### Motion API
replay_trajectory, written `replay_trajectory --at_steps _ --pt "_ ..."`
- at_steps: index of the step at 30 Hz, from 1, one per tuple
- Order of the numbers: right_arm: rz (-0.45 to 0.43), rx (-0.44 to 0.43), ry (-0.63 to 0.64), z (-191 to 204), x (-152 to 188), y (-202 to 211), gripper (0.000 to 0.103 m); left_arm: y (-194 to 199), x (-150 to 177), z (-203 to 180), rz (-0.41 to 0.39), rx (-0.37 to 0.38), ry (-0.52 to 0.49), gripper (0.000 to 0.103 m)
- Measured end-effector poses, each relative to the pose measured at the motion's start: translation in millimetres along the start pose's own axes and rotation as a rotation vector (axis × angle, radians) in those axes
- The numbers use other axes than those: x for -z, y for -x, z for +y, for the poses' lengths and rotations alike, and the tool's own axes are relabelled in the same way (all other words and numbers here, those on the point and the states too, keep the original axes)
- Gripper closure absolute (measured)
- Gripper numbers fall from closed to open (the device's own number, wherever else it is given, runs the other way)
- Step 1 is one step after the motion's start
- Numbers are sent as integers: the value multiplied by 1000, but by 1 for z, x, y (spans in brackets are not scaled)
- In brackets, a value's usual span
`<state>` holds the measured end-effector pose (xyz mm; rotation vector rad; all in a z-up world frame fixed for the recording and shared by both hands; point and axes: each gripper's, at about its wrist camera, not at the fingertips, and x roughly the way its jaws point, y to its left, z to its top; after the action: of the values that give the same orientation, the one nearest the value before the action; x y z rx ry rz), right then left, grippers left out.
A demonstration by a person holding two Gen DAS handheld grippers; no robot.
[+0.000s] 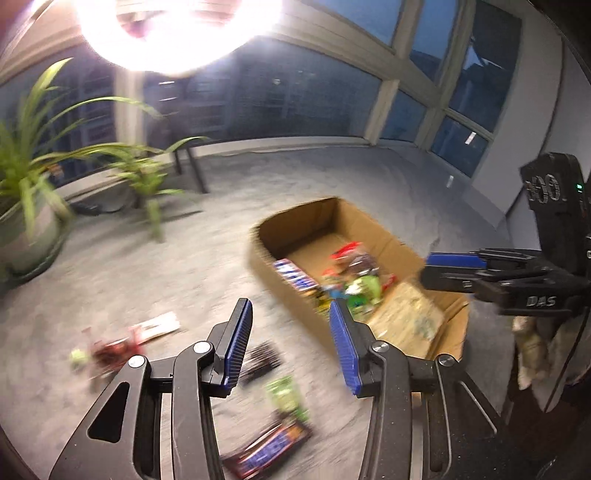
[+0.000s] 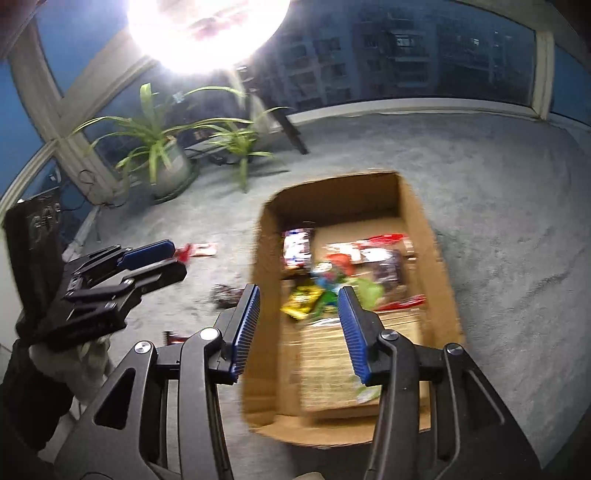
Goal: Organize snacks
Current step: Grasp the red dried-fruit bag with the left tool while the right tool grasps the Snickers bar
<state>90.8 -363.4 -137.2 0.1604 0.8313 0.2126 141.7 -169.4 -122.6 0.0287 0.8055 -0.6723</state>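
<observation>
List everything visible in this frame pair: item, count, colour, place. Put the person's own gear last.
cardboard box: one, brown, open, on the carpet ahead of both grippers.
snack packets in the box: several, mixed red, green, yellow and blue; too blurred to count.
loose snack packets: at least four, green, dark, red and white, on the carpet left of the box.
potted plants: two, green leaves, by the window.
carpet: grey, covers the floor.
windows: dark, along the far wall.
lamp: one, bright white glare, top of view.
left gripper: black with blue pads, open, empty.
right gripper: black with blue pads, open, empty, above the box.
</observation>
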Motion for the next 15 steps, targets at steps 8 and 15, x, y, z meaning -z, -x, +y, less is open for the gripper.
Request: replay_trajectory --at_steps 8,15 --pt "109 -121 122 68 21 -36 57 34 36 62 12 -79 108 61" --pt "251 -129 302 119 43 -84 45 41 59 95 50 -110 167 61"
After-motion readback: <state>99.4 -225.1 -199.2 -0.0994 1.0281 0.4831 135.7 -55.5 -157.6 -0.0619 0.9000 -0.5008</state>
